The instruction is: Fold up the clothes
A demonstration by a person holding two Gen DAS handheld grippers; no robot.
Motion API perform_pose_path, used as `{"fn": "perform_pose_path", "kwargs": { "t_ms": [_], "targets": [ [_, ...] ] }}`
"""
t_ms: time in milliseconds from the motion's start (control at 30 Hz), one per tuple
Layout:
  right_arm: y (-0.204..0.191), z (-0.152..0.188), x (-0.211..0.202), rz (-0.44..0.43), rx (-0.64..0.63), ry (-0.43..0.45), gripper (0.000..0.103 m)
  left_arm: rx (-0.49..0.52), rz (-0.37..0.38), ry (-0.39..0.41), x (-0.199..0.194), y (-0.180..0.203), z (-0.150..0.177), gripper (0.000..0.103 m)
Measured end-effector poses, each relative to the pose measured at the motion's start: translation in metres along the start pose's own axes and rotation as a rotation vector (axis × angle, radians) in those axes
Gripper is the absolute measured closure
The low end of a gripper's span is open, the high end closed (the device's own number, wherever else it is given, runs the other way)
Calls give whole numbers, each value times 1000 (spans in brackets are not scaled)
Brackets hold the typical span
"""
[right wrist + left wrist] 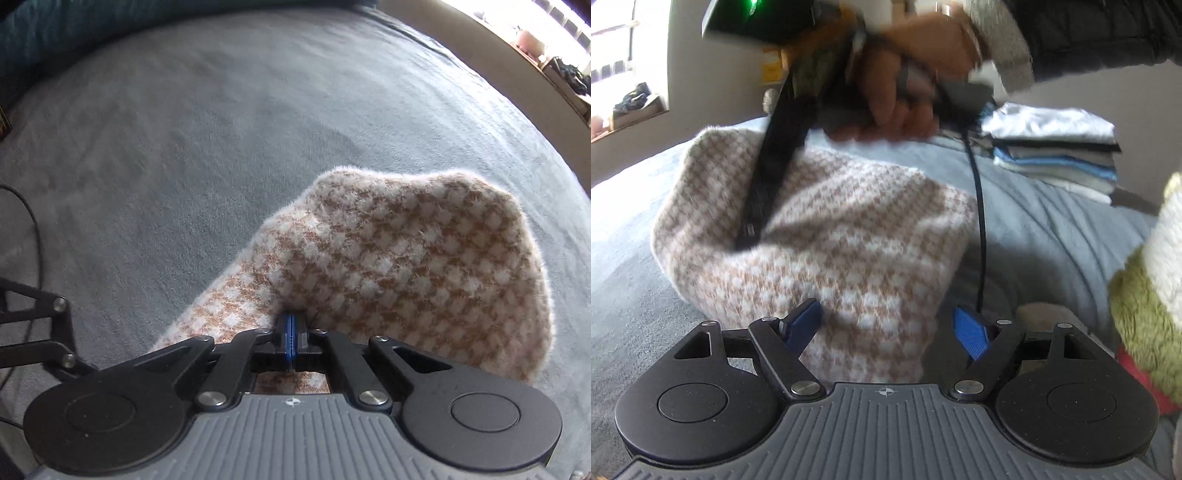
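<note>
Sweater pinched and lifted over the grey bed.
Right gripper has its fingers clamped on a fold of the brown-and-white knit; left gripper hangs beside the bulk with fingers spread wide, gripping nothing. Folded stack sits behind.

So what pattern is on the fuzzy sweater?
Tan-and-white houndstooth checks on the sweater, clearest in the right wrist view.
</note>
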State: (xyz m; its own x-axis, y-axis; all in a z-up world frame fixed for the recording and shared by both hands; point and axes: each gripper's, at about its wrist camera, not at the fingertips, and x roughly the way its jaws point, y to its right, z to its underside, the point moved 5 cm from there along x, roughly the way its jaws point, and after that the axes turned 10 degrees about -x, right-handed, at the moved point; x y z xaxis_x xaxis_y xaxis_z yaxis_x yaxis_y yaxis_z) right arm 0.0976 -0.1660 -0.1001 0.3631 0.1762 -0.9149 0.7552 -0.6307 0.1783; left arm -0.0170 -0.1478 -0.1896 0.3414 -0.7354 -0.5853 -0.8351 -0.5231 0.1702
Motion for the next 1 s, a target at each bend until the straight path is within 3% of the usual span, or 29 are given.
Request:
{"fn": "perform_pose_path", "kwargs": {
  "t_ms": [133, 233, 300, 467, 633, 767, 833, 900, 1000],
  "targets": [
    [4, 6, -43, -99, 115, 47, 103, -31, -7, -37, -4, -8, 7, 27],
    [-9, 21, -51, -211, 147, 8, 103, -42, -20, -72, -2, -10, 11, 29],
    [-24, 37, -31, -193, 122, -43, 103, -54, -20, -96, 0, -12, 14, 32],
    [-35, 46, -7, -161, 170, 7, 103, -25, -38, -106, 2, -15, 16, 32],
    [-29, 45, -49, -148, 198, 72, 103, -24, -59, -111, -7, -24, 15, 32],
    [-25, 63, -58, -235, 249, 110, 103, -20, -69, -119, -13, -31, 15, 32],
    [-35, 75, -44, -233, 234, 62, 103, -22, -70, -123, -15, -34, 15, 32],
    [-42, 88, -21, -177, 225, 30, 103, -17, -76, -120, -16, -38, 12, 33],
    [-42, 94, 0, -180, 276, 63, 103, -3, -104, -89, -24, -48, 1, 33]
  ]
}}
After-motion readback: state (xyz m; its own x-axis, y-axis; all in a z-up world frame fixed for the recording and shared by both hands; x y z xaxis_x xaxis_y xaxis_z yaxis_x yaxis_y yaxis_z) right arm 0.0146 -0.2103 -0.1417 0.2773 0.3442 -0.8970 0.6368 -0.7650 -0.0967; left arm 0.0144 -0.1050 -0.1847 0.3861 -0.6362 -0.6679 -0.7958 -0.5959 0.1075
